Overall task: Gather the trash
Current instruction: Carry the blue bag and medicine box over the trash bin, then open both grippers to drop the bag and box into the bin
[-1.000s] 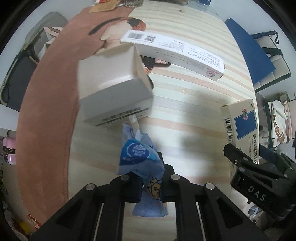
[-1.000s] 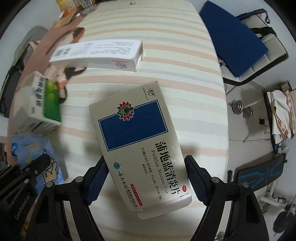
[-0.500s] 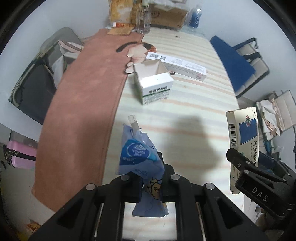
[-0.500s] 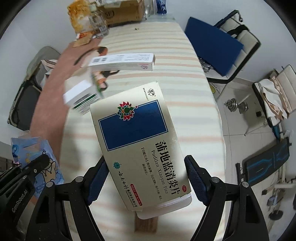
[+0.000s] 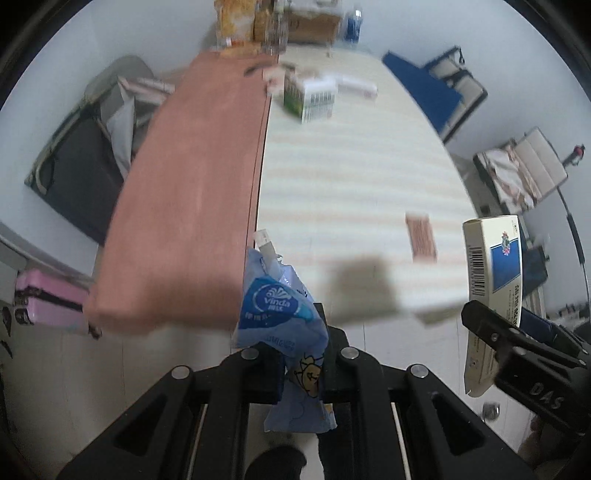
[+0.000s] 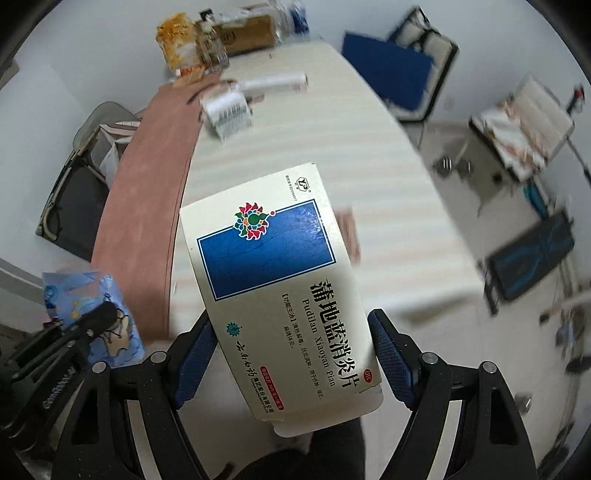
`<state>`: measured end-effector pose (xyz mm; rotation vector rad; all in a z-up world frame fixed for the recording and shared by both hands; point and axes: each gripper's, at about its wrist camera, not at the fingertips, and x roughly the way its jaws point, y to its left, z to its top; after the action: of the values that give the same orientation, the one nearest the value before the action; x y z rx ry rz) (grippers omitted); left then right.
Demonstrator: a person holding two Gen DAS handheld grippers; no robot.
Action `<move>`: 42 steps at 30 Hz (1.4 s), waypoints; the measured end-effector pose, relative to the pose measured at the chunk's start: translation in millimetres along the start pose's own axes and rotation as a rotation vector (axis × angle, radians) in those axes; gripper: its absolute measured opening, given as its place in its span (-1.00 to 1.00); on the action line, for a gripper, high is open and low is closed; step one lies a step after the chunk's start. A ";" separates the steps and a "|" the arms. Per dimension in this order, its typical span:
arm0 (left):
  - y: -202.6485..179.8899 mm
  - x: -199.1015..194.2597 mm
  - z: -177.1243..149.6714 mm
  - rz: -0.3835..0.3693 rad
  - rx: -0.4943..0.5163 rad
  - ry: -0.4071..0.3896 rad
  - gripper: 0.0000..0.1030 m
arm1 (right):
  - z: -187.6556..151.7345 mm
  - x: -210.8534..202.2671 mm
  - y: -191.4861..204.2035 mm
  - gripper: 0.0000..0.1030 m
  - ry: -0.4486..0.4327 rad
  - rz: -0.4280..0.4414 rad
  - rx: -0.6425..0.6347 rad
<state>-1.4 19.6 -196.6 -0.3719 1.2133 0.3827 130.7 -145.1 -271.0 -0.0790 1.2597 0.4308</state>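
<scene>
My left gripper (image 5: 301, 363) is shut on a crumpled blue Vinda tissue packet (image 5: 277, 310) and holds it in the air past the table's near end; the packet also shows in the right wrist view (image 6: 88, 314). My right gripper (image 6: 290, 356) is shut on a cream and blue medicine box (image 6: 280, 280), also held up off the table; the box shows at the right of the left wrist view (image 5: 493, 280). A green and white carton (image 5: 310, 98) and a long white box (image 5: 356, 86) lie far off on the striped table (image 5: 351, 184).
A brown runner (image 5: 192, 184) covers the table's left side. A small reddish card (image 5: 421, 238) lies near the table's right edge. Bottles and a cardboard box (image 6: 243, 35) stand at the far end. Chairs (image 5: 436, 88) and a pink case (image 5: 48, 299) surround the table.
Both grippers have pulled back and up from the table with their loads. The carton and long box now look small and far. The table's near edge and floor have come into view.
</scene>
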 end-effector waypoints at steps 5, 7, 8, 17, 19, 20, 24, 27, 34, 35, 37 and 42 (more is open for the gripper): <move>15.4 54.2 -45.1 -0.044 -0.068 0.136 -0.82 | -64.4 49.1 -24.4 0.60 0.145 0.102 0.122; 25.3 92.6 -61.7 -0.080 -0.120 0.203 -0.82 | -87.7 84.9 -35.6 0.60 0.208 0.136 0.170; 29.9 107.5 -71.0 -0.090 -0.139 0.227 -0.82 | -101.0 107.6 -40.9 0.60 0.242 0.153 0.188; 58.2 300.0 -126.7 -0.112 -0.235 0.367 -0.71 | -203.3 320.6 -77.6 0.60 0.414 0.192 0.267; 63.0 335.1 -136.2 -0.103 -0.222 0.382 -0.71 | -223.3 365.5 -82.7 0.60 0.433 0.189 0.268; 65.6 354.0 -141.8 -0.090 -0.218 0.397 -0.70 | -230.7 382.1 -83.2 0.60 0.442 0.187 0.264; 75.7 403.5 -160.7 -0.052 -0.207 0.413 0.15 | -252.6 438.2 -82.7 0.61 0.465 0.185 0.240; 79.7 417.7 -170.6 0.002 -0.176 0.386 0.75 | -263.2 464.2 -74.3 0.62 0.484 0.170 0.204; 88.7 406.8 -190.8 0.059 -0.141 0.357 1.00 | -288.7 464.3 -62.4 1.00 0.459 0.054 0.088; 90.3 402.2 -193.0 0.071 -0.133 0.348 1.00 | -289.1 459.8 -61.4 1.00 0.453 0.037 0.075; 91.1 390.9 -197.5 0.109 -0.110 0.333 1.00 | -285.1 447.3 -60.7 1.00 0.435 0.003 0.051; 91.8 360.9 -209.2 0.143 -0.076 0.327 1.00 | -282.8 417.5 -56.1 1.00 0.419 -0.042 0.034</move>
<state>-108.8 32.2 -609.8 -0.4255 1.5527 0.5059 -5.6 -165.6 -759.3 -0.1735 1.6740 0.3663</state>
